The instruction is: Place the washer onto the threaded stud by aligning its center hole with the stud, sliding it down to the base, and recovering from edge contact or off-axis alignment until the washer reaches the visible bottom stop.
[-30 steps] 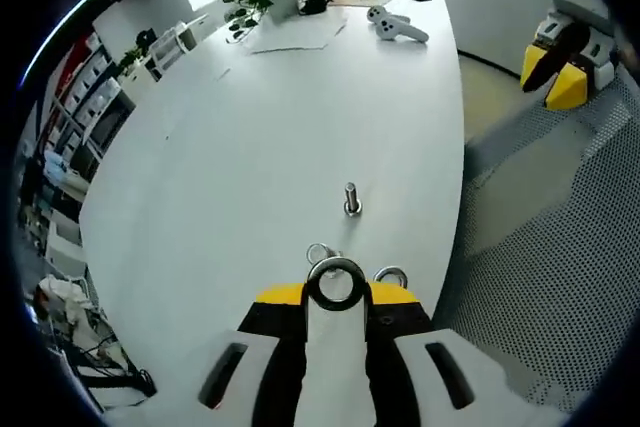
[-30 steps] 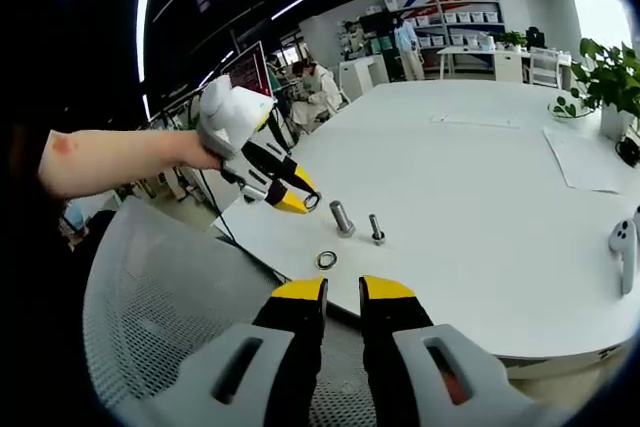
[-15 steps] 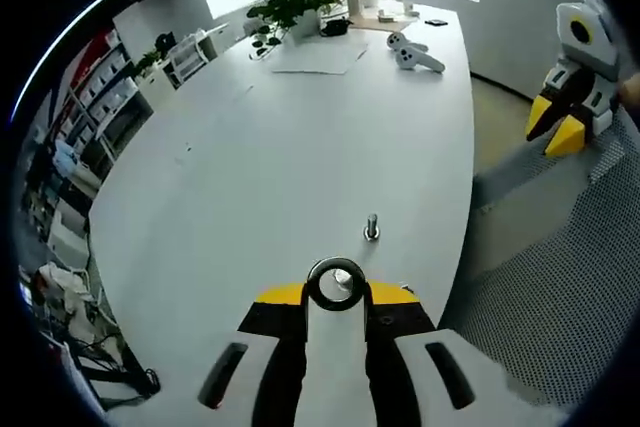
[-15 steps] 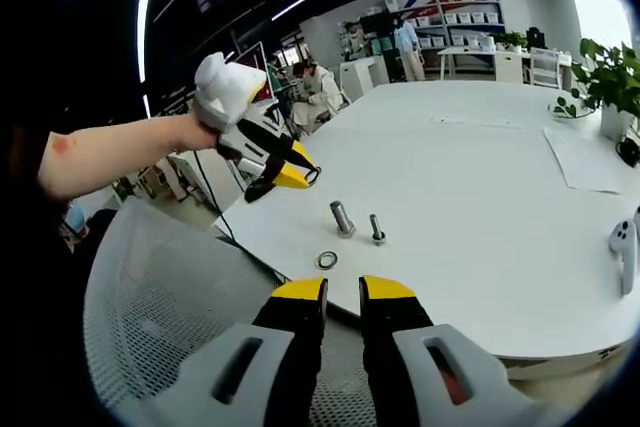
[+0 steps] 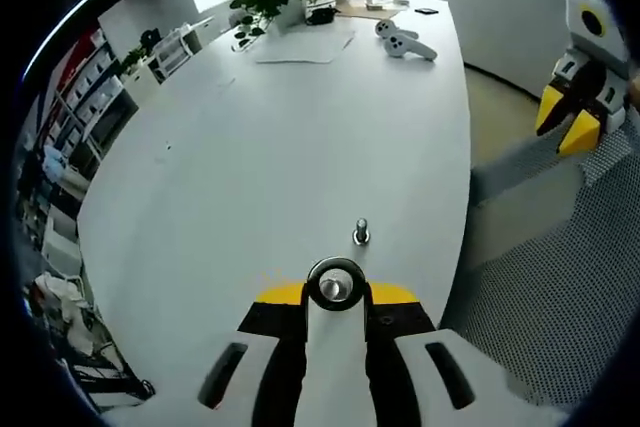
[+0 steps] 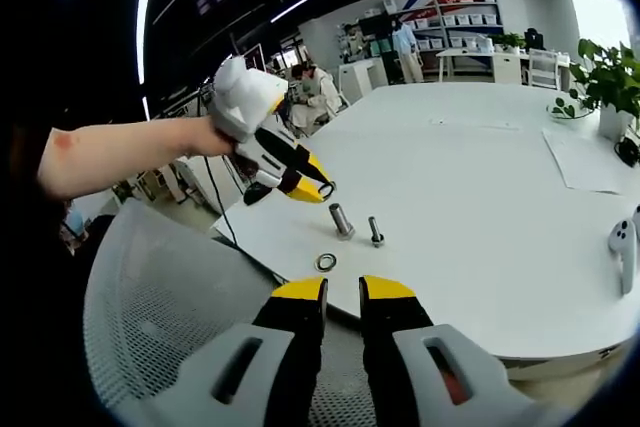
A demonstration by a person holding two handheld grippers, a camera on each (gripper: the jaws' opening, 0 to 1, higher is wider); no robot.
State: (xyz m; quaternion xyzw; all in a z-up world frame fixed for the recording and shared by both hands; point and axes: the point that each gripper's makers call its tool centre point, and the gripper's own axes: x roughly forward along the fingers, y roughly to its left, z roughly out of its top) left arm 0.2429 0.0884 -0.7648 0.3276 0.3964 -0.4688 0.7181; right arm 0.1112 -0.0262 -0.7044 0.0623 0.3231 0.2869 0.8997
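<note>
Now your left gripper, clamped on the washer, hovers just above the stud; center the hole, lower straight. Right gripper rests nearly closed, empty.

Bare table around stud; bolt just beside.

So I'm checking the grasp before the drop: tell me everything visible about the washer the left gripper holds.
The washer is a flat, shiny metal ring with a round centre hole, pinched by its lower edge at the yellow tips of the left gripper. It stands clear of the table, hovering just above the larger stud, not yet threaded on.
</note>
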